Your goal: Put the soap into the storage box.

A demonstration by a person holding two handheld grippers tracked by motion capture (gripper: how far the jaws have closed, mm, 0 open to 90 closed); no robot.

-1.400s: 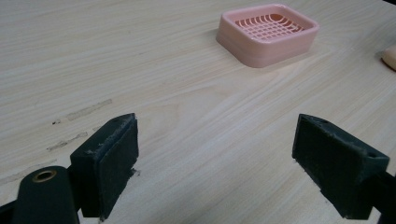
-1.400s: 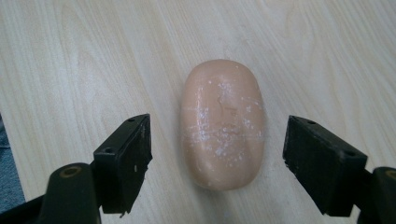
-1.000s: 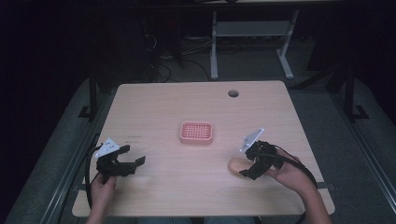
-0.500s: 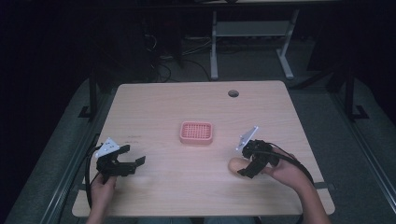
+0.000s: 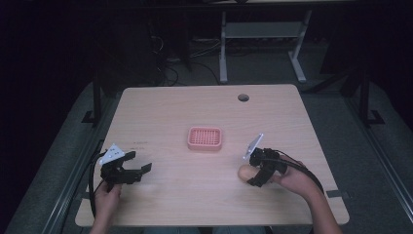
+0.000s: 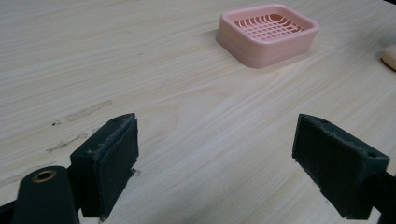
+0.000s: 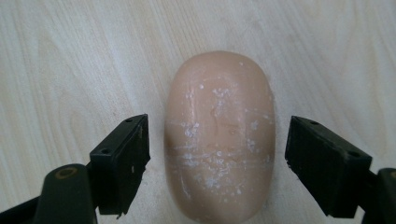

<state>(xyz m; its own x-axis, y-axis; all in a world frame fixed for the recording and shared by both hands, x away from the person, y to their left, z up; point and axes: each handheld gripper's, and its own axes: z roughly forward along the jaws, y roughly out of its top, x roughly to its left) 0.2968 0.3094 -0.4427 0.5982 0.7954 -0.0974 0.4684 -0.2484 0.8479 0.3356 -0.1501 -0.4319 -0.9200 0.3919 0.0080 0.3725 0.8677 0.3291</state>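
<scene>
A peach-coloured oval soap bar (image 7: 219, 135) lies flat on the wooden table (image 5: 204, 117). My right gripper (image 7: 217, 158) stands open with one jaw on each side of the soap, small gaps left and right. From above, the soap bar (image 5: 245, 171) sits just left of the right gripper (image 5: 253, 174). A pink slotted soap dish (image 5: 205, 138) rests at mid-table, and the same pink dish (image 6: 267, 32) appears far ahead in the left gripper view. My left gripper (image 5: 136, 171) is open and holds nothing near the table's front left; its jaws (image 6: 217, 161) hover over bare wood.
A round cable hole (image 5: 243, 97) is cut in the table near the back right edge. Beyond the table stands a metal frame (image 5: 263, 44) on dark floor. The soap's tip (image 6: 390, 57) peeks in at the left gripper view's right edge.
My right gripper has shifted left and lowered over the soap, so its jaws now straddle the bar. The left gripper has stayed where it was.
</scene>
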